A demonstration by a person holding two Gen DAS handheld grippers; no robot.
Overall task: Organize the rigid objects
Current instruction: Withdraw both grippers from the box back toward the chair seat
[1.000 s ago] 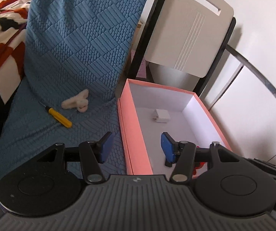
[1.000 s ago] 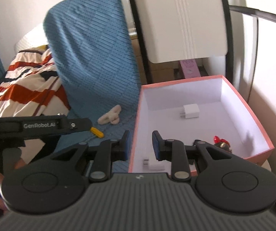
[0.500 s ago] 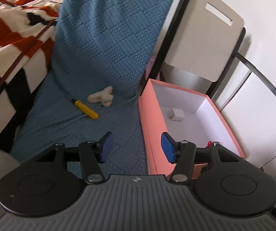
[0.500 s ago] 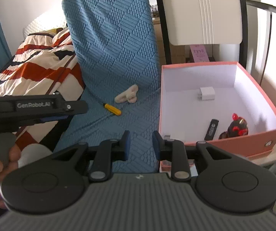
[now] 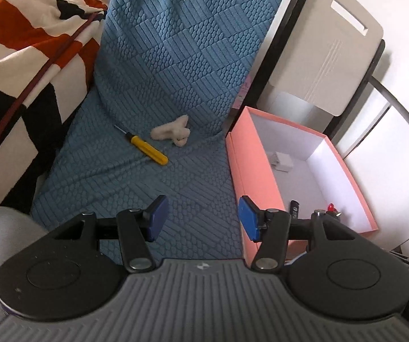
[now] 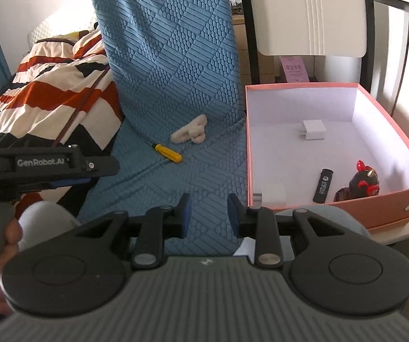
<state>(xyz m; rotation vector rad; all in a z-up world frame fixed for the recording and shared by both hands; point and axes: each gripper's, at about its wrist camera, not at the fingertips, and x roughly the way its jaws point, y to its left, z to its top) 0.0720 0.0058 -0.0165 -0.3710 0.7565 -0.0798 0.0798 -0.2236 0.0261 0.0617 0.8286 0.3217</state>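
Note:
A pink box stands right of a blue textured seat cover. Inside lie a white charger, a black lighter, a red and black figurine and a small white item. On the cover lie a yellow screwdriver and a white fuzzy clip. My left gripper is open and empty above the cover, its right finger over the box's edge. My right gripper is open and empty, near the box's front left corner.
A striped red, white and black blanket lies to the left. A beige folding chair back with a black frame stands behind the box. The left gripper's body shows at the left of the right wrist view.
Both grippers have pulled back and to the left, away from the box. The screwdriver and clip now sit nearer the centre of both views. The right jaws have opened a little.

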